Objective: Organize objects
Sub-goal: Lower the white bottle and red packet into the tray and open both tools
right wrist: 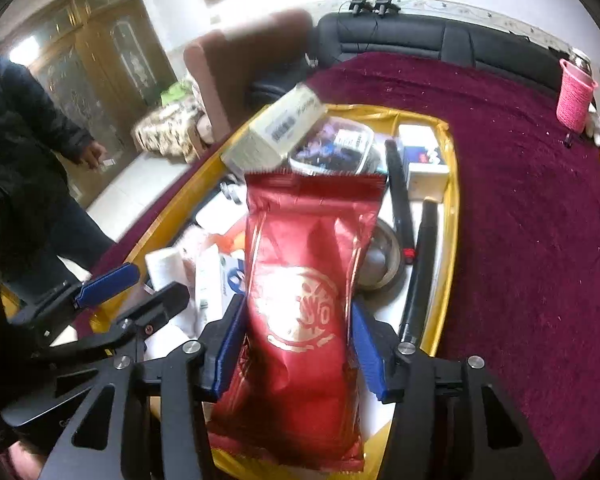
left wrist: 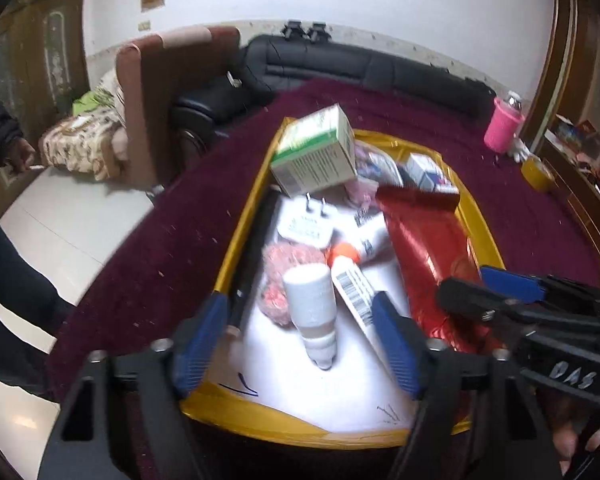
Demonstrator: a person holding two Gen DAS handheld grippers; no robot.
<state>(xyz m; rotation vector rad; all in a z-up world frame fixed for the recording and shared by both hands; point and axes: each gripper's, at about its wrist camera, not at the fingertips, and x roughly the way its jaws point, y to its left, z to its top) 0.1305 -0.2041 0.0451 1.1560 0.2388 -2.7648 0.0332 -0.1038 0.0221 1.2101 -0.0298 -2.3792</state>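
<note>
The red foil pouch [right wrist: 300, 304] lies lengthwise in the right part of the gold tray [left wrist: 236, 248], between the jaws of the right gripper [right wrist: 298, 344]; pads are apart w/ small gaps, not pressing. The left gripper [left wrist: 300, 340] is wide open over a white bottle [left wrist: 312, 304] in the near-left part. A green-white box [left wrist: 316, 152] sits tilted at the far end. The tray rests on a maroon cloth [left wrist: 520, 208].

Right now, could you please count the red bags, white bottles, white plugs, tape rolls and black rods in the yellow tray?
Red bags: 1
White bottles: 1
White plugs: 1
Tape rolls: 1
Black rods: 3
Total: 7
</note>
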